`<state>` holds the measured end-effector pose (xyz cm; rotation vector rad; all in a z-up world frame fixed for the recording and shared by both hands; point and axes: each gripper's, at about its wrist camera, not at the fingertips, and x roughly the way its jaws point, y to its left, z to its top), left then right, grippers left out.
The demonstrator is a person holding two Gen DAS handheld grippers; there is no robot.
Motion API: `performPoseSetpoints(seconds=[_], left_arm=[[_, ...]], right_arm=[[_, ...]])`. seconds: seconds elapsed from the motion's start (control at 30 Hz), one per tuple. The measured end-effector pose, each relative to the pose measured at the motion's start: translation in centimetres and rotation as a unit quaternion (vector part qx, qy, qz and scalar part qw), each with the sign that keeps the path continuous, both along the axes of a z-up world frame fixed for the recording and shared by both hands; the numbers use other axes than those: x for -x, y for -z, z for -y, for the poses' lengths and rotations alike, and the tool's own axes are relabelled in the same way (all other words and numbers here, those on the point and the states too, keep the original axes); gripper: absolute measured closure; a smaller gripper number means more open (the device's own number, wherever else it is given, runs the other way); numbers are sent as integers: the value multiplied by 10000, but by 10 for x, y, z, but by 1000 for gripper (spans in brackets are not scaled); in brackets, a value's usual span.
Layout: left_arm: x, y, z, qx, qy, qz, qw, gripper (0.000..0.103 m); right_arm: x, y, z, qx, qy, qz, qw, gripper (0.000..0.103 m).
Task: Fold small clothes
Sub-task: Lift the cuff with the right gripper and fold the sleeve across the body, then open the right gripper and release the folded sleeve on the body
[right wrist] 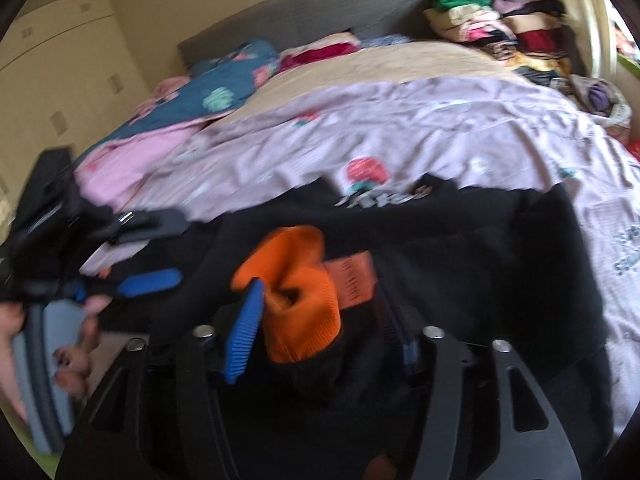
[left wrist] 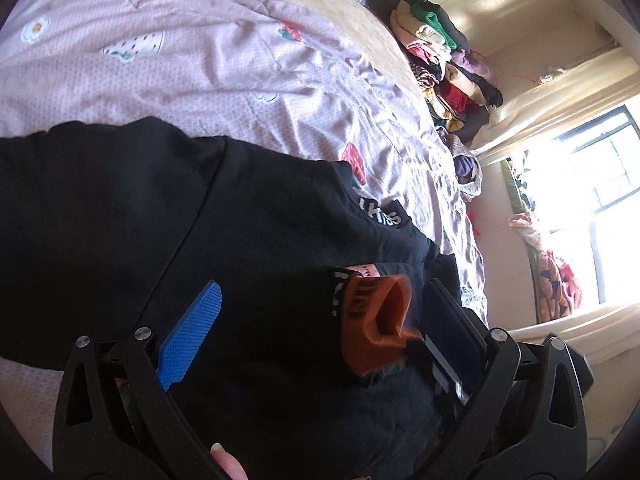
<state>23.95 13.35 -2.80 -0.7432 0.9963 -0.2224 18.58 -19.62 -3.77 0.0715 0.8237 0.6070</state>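
Observation:
A black garment with white lettering lies spread on the bed, its orange ribbed cuff folded onto it. My left gripper stands open over the garment, the cuff lying close to its dark right finger. In the right wrist view, which is blurred, the orange cuff sits between the fingers of my right gripper, which stand apart and do not pinch it. The left gripper shows at the left of that view, open, with a hand behind it. The black garment stretches off to the right.
A pink printed sheet covers the bed. Stacked clothes are piled along the far wall beside a bright window. A grey headboard and blue flowered bedding lie at the head end.

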Motion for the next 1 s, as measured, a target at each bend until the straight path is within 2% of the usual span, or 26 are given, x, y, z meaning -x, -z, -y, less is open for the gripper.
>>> performPoseSetpoints(seconds=[0.1,0.23,0.33,0.43,0.47,0.5,0.53,0.63,0.73,0.87,1.0], left_arm=[[2,5,3,35,97,-62,9999,9],[4,17,9,114,220,-212,9995,10],[5,28,19,-30,277,-385,9989,24],[2,32,37,-133,393,-345,9985,46],[0,32,43,-147,431,-311,9985,66],[-3,32,48,-202,457,-291,9983,92],[-5,29,55,-299,534,-232,9979,100],[-2,10,58,-395,535,118,9977,100],[9,-12,42,-467,453,462,9968,100],[15,-12,24,-811,306,450,9952,100],[15,-2,12,-1235,137,235,9920,99]], right_arm=[[10,-3,4,60,-107,30,9999,36],[11,-6,31,24,168,14,9999,36],[9,-7,58,-81,510,-35,9987,35],[5,-9,86,-163,874,-81,9960,35],[4,-9,94,-167,971,-87,9951,35],[3,-10,104,-152,1093,-92,9939,35],[3,-10,111,-132,1202,-90,9926,35],[1,-11,135,-95,1508,-56,9885,35],[-3,-11,152,-25,1701,-62,9854,35],[-12,-10,154,96,1752,-55,9845,35],[-21,-3,135,324,1564,-136,9871,35]])
